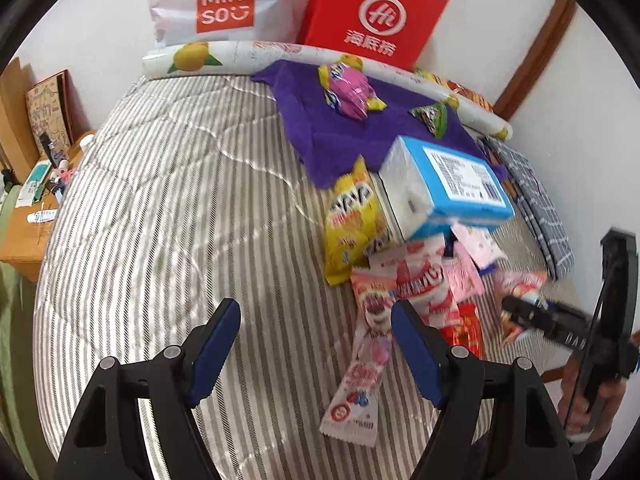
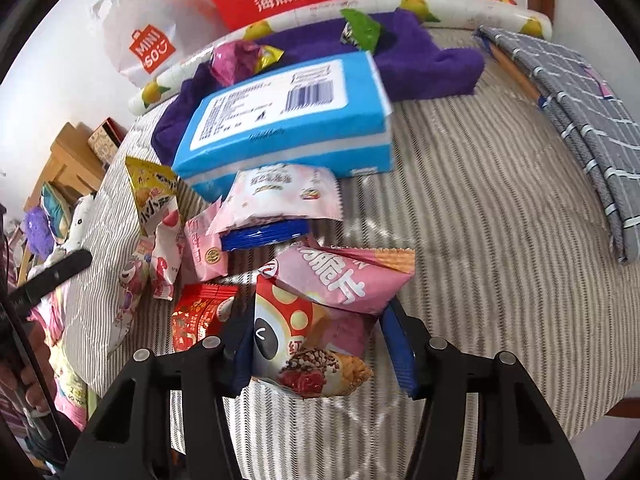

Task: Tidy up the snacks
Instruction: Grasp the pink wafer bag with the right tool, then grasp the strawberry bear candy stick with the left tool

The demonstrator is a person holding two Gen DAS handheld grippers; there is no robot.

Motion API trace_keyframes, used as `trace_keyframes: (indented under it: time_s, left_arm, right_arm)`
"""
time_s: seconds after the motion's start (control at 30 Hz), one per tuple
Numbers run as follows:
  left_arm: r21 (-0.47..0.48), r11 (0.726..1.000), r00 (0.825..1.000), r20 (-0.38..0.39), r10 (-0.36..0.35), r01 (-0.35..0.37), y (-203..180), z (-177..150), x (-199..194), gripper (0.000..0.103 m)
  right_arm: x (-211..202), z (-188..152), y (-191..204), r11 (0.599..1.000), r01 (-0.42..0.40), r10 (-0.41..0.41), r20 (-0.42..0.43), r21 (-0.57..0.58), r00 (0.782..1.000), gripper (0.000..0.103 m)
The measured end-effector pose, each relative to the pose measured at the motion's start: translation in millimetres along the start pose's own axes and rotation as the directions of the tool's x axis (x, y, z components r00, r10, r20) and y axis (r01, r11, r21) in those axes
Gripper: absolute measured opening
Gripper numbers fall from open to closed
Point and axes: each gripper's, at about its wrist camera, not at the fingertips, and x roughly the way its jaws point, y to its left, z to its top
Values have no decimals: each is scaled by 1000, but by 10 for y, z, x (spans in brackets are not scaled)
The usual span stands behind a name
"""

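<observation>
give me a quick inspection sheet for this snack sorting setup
surface: striped quilt, bare on its left side
job's things: loose snack packets, yellow packet and long pink stick pack among them
clutter: blue tissue pack lying on the pile; purple towel with candy bags on it
grippers: left gripper open, nothing between its jaws; right gripper straddling the mushroom snack bag
cables: nothing seen
surroundings: white shopping bag, red box, wooden desk

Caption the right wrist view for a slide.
Right gripper closes on a mushroom-print snack packet among snacks piled on a striped bed cover.
</observation>
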Motion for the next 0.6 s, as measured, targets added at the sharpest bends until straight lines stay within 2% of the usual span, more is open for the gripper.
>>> trace_keyframes:
  time_s: [0.23, 0.43, 0.53, 0.6]
  left_arm:
    - [82, 996, 999, -41, -14, 17, -263, -167, 178, 73]
    - [135, 991, 997, -72, 29, -19, -439, -227, 360, 61]
    - [142, 989, 996, -68, 55, -45, -475, -240, 397, 49]
    - [153, 987, 995, -74, 63, -51, -499, -228, 396, 30]
  right_arm:
    - [-153, -32, -108, 1000, 16, -16, 46, -7, 999, 55]
    - [-237, -115, -212, 999, 37, -35, 63, -17, 997, 55]
    - [-256, -124, -258, 999, 43, -42, 69, -13, 997, 55]
    - [-280, -134, -314, 999, 43, -42, 73, -6, 996, 55]
